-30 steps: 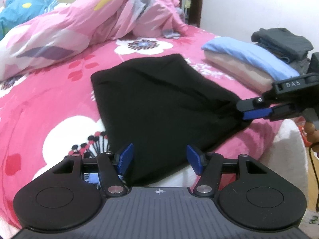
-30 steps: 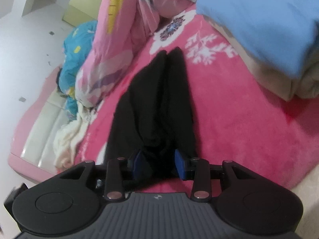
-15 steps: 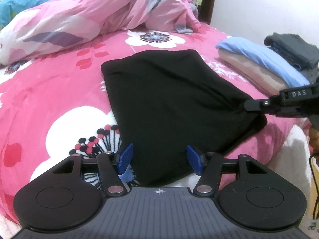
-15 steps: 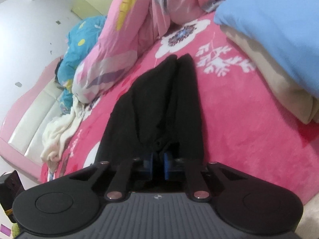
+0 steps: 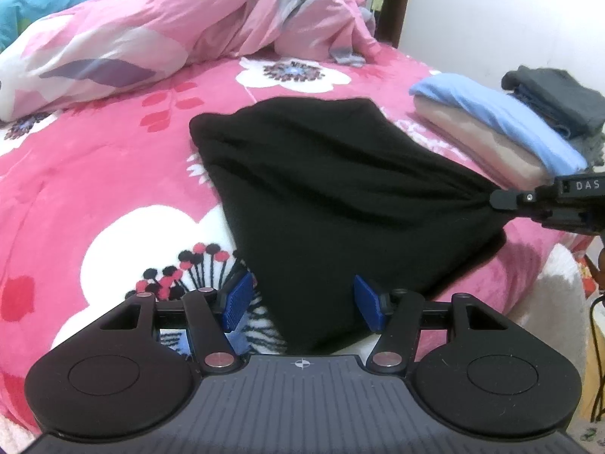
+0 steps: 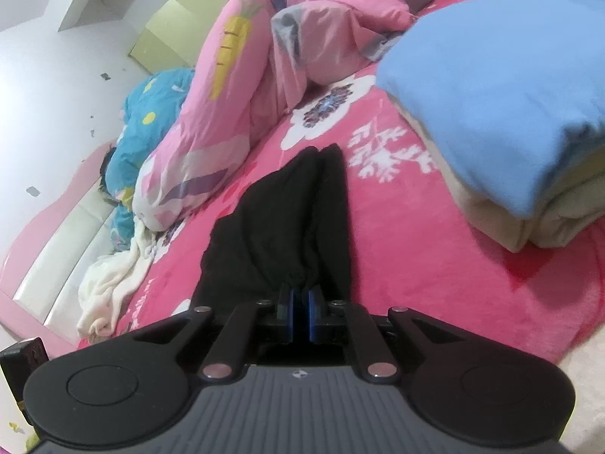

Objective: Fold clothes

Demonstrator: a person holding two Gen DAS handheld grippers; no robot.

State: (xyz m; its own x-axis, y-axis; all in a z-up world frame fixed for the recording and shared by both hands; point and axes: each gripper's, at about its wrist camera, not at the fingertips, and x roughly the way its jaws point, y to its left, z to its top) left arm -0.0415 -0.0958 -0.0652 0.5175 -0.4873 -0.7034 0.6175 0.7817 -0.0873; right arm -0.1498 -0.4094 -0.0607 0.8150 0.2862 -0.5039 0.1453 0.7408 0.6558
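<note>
- Garment: black garment (image 5: 321,196) lies on the pink floral blanket (image 5: 94,174), filling the centre of the left wrist view. In the right wrist view it runs as a narrow dark strip (image 6: 287,223) from centre frame down to the lower middle.
- Condition: cloth is gathered into radiating creases toward one corner at the right edge of the left wrist view, that corner lifted off the blanket; the far end, upper centre, rests flat.
- Right gripper (image 6: 300,299): blue pads pressed together on the bunched corner of the garment, fabric puckered just above them. Its jaws have just been closing, cloth between them. In the left wrist view it enters from the right edge (image 5: 503,200), tip buried in the gathered cloth.
- Left gripper (image 5: 300,302): jaws spread, blue pads (image 5: 236,299) well apart. The garment's near edge lies between them at bottom centre; neither pad presses on it.
- Surroundings: folded stack with a blue top layer over beige (image 5: 499,132) sits on the blanket at the right, near the garment; it fills the upper right of the right wrist view (image 6: 503,87).
- Dark grey folded clothes (image 5: 552,94) lie beyond the stack, upper right.
- Crumpled pink quilt (image 5: 170,30) spans the upper left; a teal bundle (image 6: 151,121) sits at left of the right wrist view, with white cloth (image 6: 109,283) below it.
</note>
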